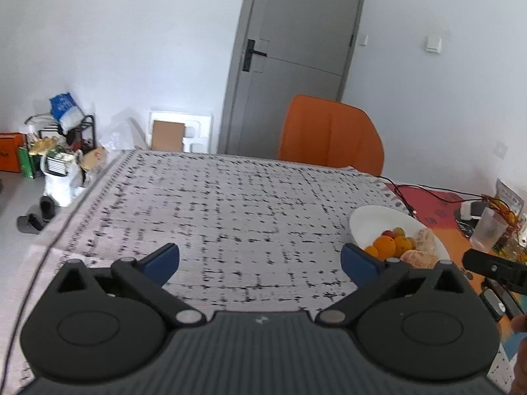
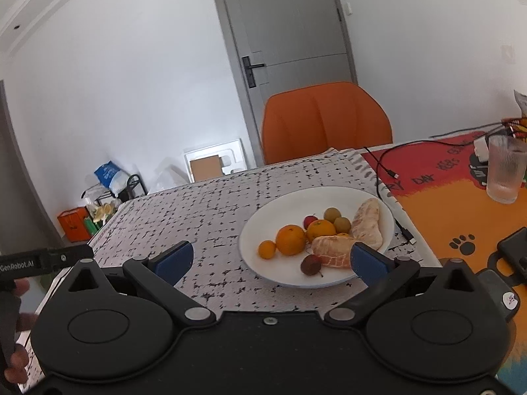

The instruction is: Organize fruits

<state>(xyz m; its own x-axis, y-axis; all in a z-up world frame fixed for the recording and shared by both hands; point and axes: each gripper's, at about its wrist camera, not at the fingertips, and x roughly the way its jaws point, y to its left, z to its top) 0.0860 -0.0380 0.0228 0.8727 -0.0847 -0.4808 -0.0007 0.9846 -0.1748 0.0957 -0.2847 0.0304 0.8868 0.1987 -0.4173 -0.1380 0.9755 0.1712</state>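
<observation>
- We hold the left claw (image 1: 260, 265) with its jaws spread wide and nothing between the blue pads; only patterned cloth shows below it.
- We hold the right claw (image 2: 271, 258) equally wide and empty, above the near part of the counter (image 2: 204, 217).
- The white plate (image 2: 263, 227) sits at about 1 o'clock from the right claw, just beyond its right pad, and at about 2 o'clock from the left claw, further off.
- All fruit in view lies on the plate: a dark small fruit (image 2: 310, 265) nearest, then a peeled citrus piece (image 2: 332, 253), oranges (image 2: 290, 239) and a long pale peeled segment (image 2: 368, 227) whose long axis runs 12 to 6.
- We judge the right claw nearer for any further pick.
- A glass (image 2: 505, 172) stands well apart at 2 o'clock.
</observation>
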